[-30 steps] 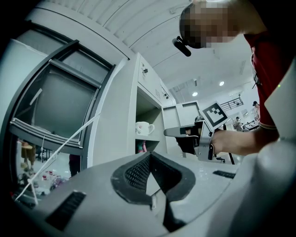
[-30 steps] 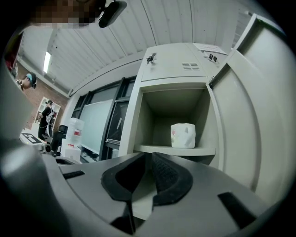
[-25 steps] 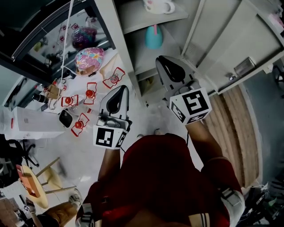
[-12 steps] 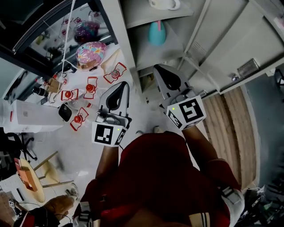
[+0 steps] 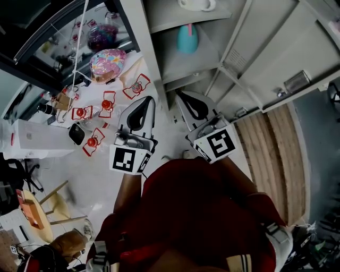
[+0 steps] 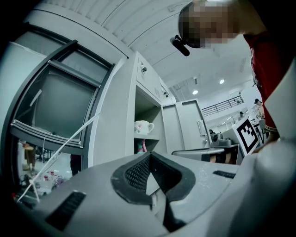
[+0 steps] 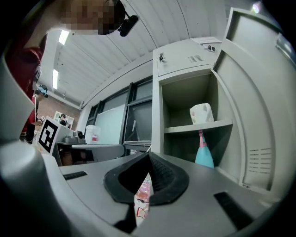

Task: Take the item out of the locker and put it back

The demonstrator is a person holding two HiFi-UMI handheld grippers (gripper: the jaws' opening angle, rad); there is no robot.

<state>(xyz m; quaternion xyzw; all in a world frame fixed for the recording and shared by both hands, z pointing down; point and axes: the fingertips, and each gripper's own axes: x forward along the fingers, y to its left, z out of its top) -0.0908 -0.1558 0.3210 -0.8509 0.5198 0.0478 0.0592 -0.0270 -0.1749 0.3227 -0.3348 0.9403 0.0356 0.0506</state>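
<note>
mug [image 5: 197, 4]: cut by top edge; teal bottle [image 6: 140, 147]: base behind left gripper [image 6: 149, 157]

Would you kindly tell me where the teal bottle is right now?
In the head view the teal bottle stands top centre in the open locker, under the shelf holding the white mug.

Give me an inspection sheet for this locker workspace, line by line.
Surface: locker open, door swung to the right, two shelves in use.
Job's things: white mug on the upper shelf; teal bottle upright on the shelf below.
Clutter: pink patterned item and red-framed pieces on the pale surface left of the locker.
Grippers: left gripper shut, empty; right gripper shut, nothing seen gripped; both outside the locker.
Cables: white cord slanting past the window.
Surroundings: window at left, wooden floor strip at right.
</note>
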